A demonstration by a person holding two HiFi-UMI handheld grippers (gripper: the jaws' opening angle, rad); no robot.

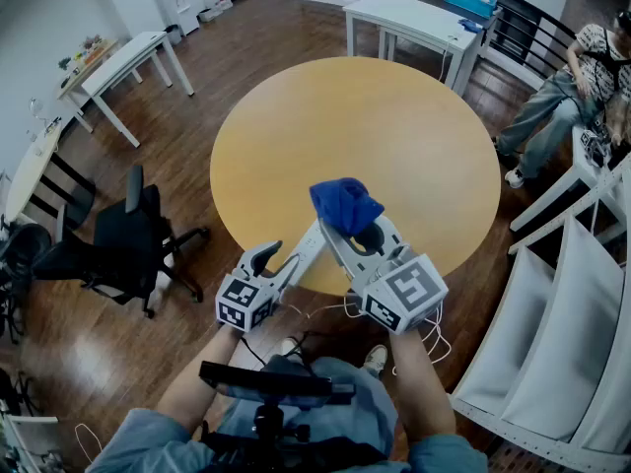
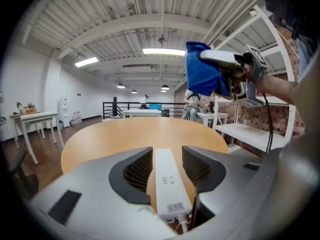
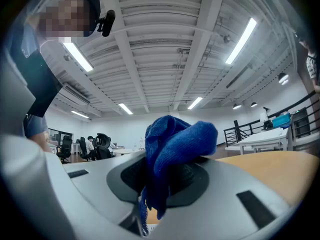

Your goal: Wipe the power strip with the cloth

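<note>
My left gripper (image 1: 288,272) is shut on a white power strip (image 1: 311,242), which it holds in the air over the near edge of the round yellow table (image 1: 394,136). In the left gripper view the power strip (image 2: 167,184) lies lengthwise between the ribbed pads of that gripper (image 2: 167,156), and its cable leaves at the near end. My right gripper (image 1: 349,233) is shut on a bunched blue cloth (image 1: 345,205), just right of and above the strip's far end. The cloth (image 3: 180,134) fills the jaws of the right gripper (image 3: 167,171) and hangs down. From the left gripper's camera the cloth (image 2: 202,76) shows at the upper right.
A black office chair (image 1: 128,235) stands left of the table. White tables (image 1: 128,62) (image 1: 414,18) stand at the back. White shelving (image 1: 572,343) lines the right side, and a seated person (image 1: 567,92) is at the upper right. A white cable (image 1: 434,338) hangs below the grippers.
</note>
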